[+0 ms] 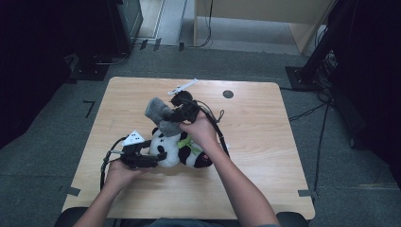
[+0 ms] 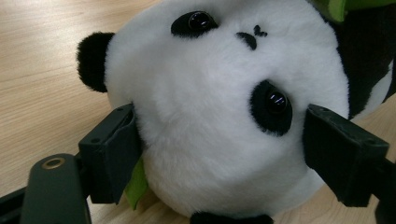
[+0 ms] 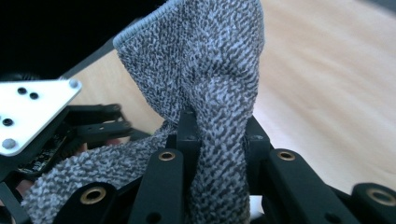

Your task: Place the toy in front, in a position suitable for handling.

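1. Gripping the panda plush (image 2: 219, 126) by its head, your left gripper (image 1: 142, 158) has its jaws spread wide, one pad pressed on each side of the face.
2. The panda lies on the wooden table (image 1: 255, 142), near the middle towards your side.
3. Your right gripper (image 3: 217, 140) has its jaws clamped together on a grey knitted cloth (image 3: 205, 70) (speckled weave), held above the panda.
4. The cloth's lower end touches the panda.
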Motion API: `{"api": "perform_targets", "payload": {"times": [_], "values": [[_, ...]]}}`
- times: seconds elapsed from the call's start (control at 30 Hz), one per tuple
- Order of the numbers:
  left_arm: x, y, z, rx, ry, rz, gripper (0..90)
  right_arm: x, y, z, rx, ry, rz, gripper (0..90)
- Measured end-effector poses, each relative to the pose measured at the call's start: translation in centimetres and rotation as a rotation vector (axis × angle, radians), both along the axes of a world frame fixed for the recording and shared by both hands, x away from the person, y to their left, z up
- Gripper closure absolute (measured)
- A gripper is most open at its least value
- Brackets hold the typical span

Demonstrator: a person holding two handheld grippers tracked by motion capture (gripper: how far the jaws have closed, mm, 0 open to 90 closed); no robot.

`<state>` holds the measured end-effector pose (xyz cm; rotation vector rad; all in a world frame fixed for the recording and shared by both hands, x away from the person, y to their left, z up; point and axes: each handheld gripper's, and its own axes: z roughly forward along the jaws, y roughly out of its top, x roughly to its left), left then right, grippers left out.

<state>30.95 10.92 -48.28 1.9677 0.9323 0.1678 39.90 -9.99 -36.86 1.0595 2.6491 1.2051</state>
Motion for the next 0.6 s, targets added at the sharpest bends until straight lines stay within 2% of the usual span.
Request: {"api": "perform_targets", "payload": {"times": [0.1, 0.2, 0.23, 0.3, 0.5, 0.6], "values": [[-0.1, 0.0, 0.1, 0.001, 0.004, -0.003, 22.5, 0.1, 1.6, -1.6, -0.031, 0.048, 0.036, 76.0], [0.0, 0.1, 0.1, -0.002, 0.013, 0.000, 25.2, 0.3, 2.2, -3.2, -0.108, 0.064, 0.037, 76.0], [0.0, 0.1, 0.1, -0.004, 0.016, -0.001, 26.9, 0.3, 2.2, -3.6, -0.112, 0.061, 0.032, 76.0], [0.1, 0.1, 0.2, -0.002, 0.016, 0.001, 30.0, 0.5, 1.7, -3.9, -0.089, 0.073, 0.015, 75.8], [0.0, -0.2, 0.5, 0.026, 0.024, 0.009, 40.2, 0.9, 0.4, -3.8, -0.132, 0.061, -0.022, 75.7], [0.1, -0.2, 0.6, 0.026, 0.032, 0.010, 40.7, 1.0, -0.4, -3.8, -0.155, 0.048, -0.043, 75.7]]}}
